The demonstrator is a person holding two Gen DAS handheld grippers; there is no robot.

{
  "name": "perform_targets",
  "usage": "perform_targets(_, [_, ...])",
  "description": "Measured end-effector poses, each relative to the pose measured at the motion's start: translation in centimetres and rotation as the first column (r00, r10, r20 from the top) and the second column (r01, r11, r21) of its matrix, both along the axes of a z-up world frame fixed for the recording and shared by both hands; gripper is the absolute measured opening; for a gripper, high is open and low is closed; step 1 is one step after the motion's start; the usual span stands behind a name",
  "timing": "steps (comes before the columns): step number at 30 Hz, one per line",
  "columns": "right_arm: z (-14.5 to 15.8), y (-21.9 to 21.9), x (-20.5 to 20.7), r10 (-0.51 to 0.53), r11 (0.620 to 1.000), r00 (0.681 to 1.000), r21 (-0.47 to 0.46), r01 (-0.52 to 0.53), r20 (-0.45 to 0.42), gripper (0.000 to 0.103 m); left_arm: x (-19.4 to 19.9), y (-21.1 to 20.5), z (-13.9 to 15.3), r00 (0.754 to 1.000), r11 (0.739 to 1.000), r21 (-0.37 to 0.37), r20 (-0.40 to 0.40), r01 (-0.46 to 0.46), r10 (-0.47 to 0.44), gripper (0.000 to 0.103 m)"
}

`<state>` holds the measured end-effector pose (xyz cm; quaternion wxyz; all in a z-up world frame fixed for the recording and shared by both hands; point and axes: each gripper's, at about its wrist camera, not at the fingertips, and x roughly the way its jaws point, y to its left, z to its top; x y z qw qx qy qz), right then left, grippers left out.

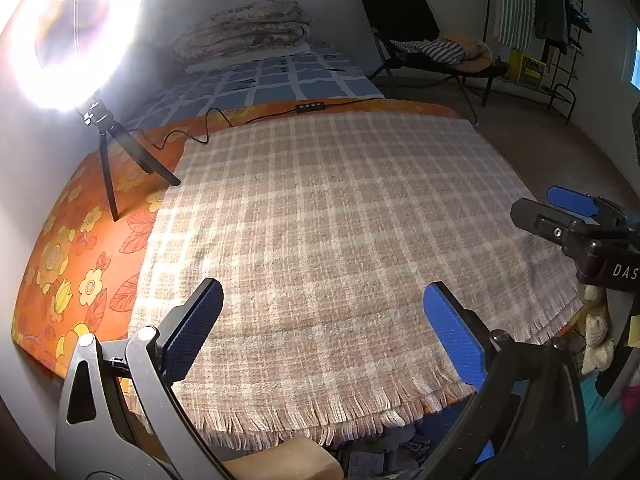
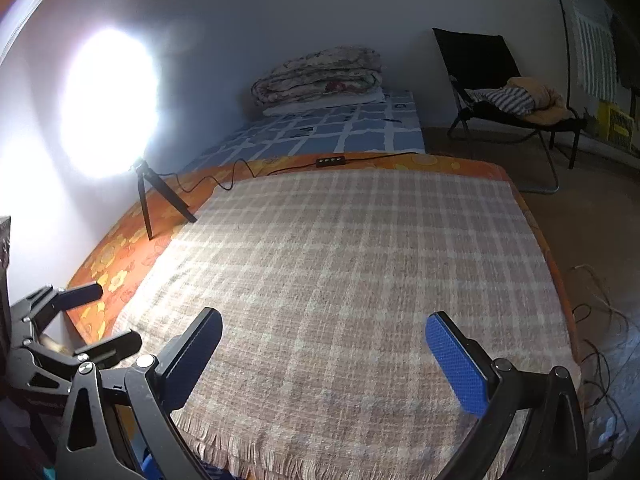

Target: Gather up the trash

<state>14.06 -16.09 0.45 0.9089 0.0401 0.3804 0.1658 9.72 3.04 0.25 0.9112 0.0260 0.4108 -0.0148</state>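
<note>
My left gripper [image 1: 324,328] stands open over the near edge of a beige plaid blanket [image 1: 340,220], with nothing between its blue pads [image 1: 452,336]. My right gripper [image 2: 324,360] is open too and just as empty, above the same blanket [image 2: 340,260]. Each gripper shows in the other's view: the right gripper [image 1: 548,206] at the right edge, the left gripper [image 2: 100,318] at the lower left. No loose trash lies on the blanket in either view. Below the fringe, dark clutter with paper scraps [image 1: 368,460] and a tan object [image 1: 280,460] show dimly.
A glaring ring light on a small tripod [image 1: 108,152] stands at the blanket's left on an orange floral cover [image 1: 72,272]; its cable and remote [image 1: 309,107] run along the far edge. Beyond are a blue checked bed [image 1: 280,80], a folding chair [image 1: 420,40], and floor cables [image 2: 600,320].
</note>
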Motion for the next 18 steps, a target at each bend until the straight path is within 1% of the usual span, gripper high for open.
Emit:
perform_targets(11, [-0.57, 0.74, -0.14, 0.01, 0.999, 1.0, -0.046, -0.01, -0.002, 0.103, 0.2, 0.89, -0.26, 1.0, 1.0, -0.009, -0.013, -0.019, 0.019, 0.102])
perform_targets(18, [-0.62, 0.79, -0.2, 0.007, 0.999, 1.0, -0.047, -0.007, 0.003, 0.103, 0.31, 0.98, -0.47, 1.0, 1.0, -0.008, -0.017, -0.016, 0.016, 0.102])
